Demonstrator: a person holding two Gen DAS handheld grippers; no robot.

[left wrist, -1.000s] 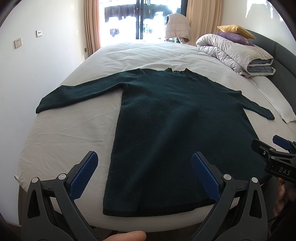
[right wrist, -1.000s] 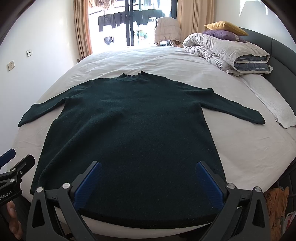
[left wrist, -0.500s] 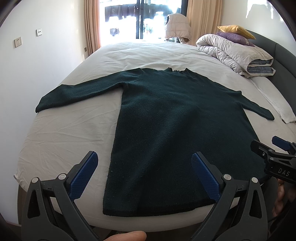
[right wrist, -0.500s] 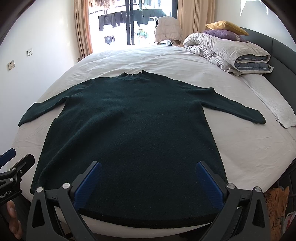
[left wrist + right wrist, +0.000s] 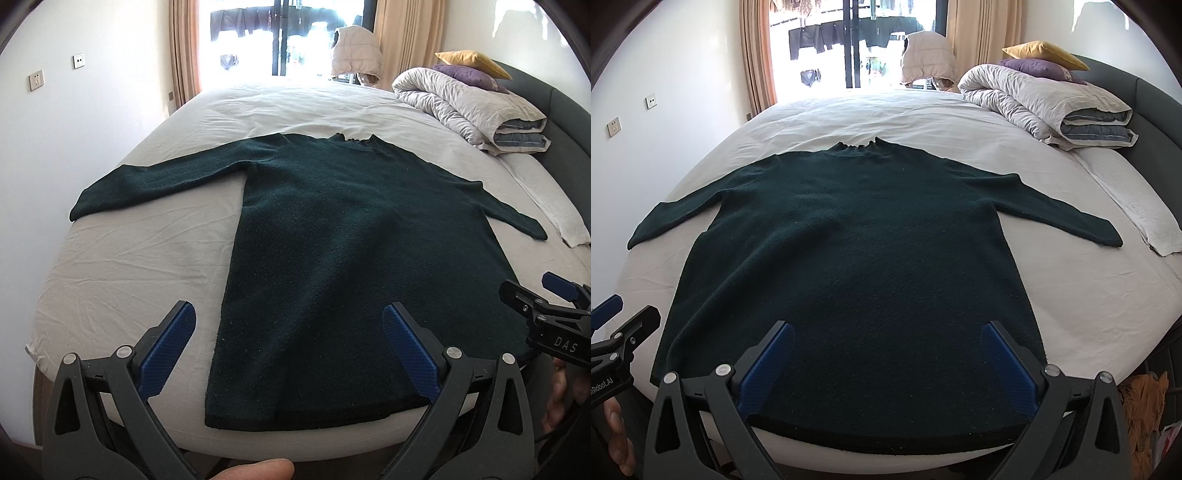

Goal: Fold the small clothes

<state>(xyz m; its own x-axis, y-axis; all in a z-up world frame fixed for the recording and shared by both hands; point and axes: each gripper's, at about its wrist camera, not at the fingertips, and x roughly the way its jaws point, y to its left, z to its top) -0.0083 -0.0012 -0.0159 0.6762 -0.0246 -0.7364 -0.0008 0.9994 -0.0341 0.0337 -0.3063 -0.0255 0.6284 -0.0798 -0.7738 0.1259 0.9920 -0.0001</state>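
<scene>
A dark green long-sleeved sweater lies flat on the white bed, collar away from me, both sleeves spread out; it also shows in the right wrist view. My left gripper is open and empty, hovering above the sweater's hem near its left corner. My right gripper is open and empty above the hem toward its right side. The right gripper also shows at the right edge of the left wrist view, and the left gripper at the left edge of the right wrist view.
The bed has a white sheet. A rolled duvet with yellow and purple pillows lies at the back right. A white towel lies along the right side. A grey headboard stands on the right, a window behind.
</scene>
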